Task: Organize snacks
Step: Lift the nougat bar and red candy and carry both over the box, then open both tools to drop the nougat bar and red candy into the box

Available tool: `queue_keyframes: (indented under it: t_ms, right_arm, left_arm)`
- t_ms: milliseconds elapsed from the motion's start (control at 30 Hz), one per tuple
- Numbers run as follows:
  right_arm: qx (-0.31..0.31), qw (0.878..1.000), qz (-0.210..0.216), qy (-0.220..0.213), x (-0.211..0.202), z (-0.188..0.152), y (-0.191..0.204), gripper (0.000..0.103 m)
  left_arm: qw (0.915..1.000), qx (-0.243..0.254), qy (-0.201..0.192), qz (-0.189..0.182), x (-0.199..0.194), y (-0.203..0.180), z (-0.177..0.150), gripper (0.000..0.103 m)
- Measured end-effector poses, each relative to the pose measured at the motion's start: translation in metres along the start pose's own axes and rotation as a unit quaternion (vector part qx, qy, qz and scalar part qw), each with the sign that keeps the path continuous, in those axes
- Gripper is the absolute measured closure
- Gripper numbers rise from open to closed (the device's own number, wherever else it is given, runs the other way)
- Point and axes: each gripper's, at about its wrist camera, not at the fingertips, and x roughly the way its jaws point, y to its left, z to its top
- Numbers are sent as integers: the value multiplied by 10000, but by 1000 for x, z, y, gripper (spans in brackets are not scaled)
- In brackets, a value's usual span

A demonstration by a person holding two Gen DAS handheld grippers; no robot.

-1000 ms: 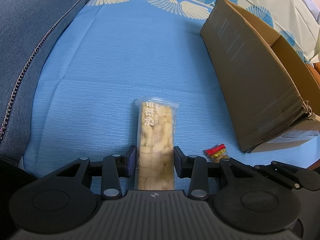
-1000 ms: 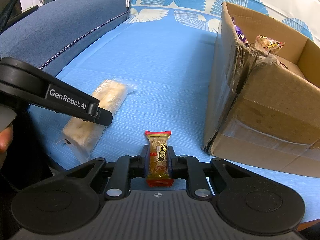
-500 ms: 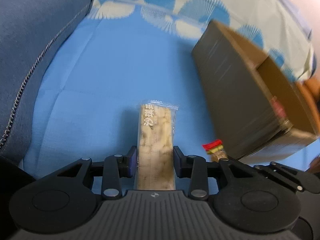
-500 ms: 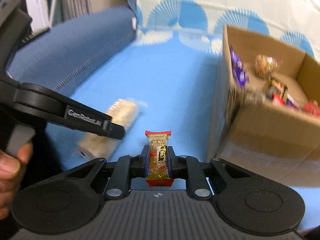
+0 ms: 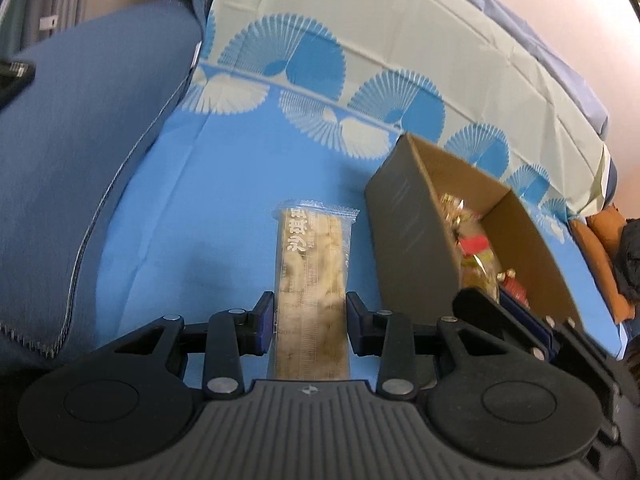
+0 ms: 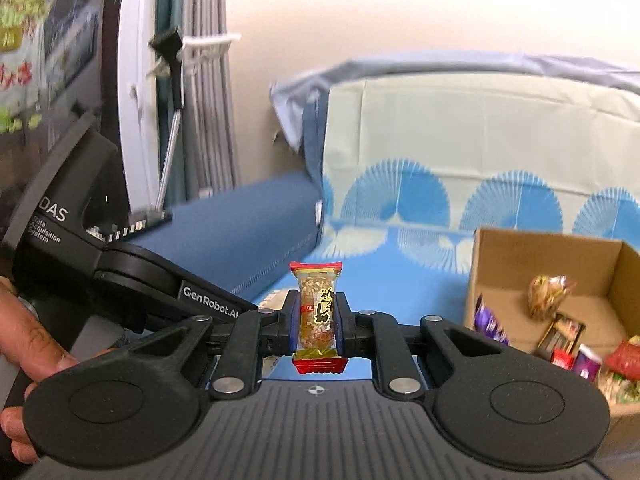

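My left gripper [image 5: 310, 312] is shut on a long clear-wrapped beige snack bar [image 5: 312, 276] and holds it above the blue cloth. My right gripper [image 6: 317, 314] is shut on a small red-ended peanut candy bar [image 6: 317, 312], lifted high. The open cardboard box [image 5: 408, 236] stands to the right of the left gripper and holds several wrapped snacks [image 5: 476, 248]. In the right wrist view the box [image 6: 504, 256] is at the lower right, with several snacks [image 6: 560, 332] inside. The left gripper's body [image 6: 168, 284] shows at the left there.
A blue cushion [image 5: 80, 152] lies at the left. The blue fan-patterned cloth [image 5: 224, 208] covers the surface and runs up the back. An orange cushion [image 5: 600, 248] lies beyond the box. A hand [image 6: 28, 344] holds the left gripper.
Both grippers have risen with their snacks and tilted up. The box's inside now shows in both views. The right gripper has moved up beside the left one.
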Motion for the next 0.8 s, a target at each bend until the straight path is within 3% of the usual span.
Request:
queue_keyframes:
  t_ms: [200, 467, 800]
  right_arm:
    - [339, 9986, -217, -346, -5, 15, -32, 86]
    - [1032, 9892, -892, -536, -12, 17, -90, 86]
    - [1911, 9551, -2119, -793, -19, 13, -152, 86]
  left_arm:
    - [9995, 152, -200, -178, 6, -44, 33, 63]
    - [9963, 485, -432, -555, 27, -111, 62, 63]
    - [9936, 620, -453, -829, 63, -167, 88, 63]
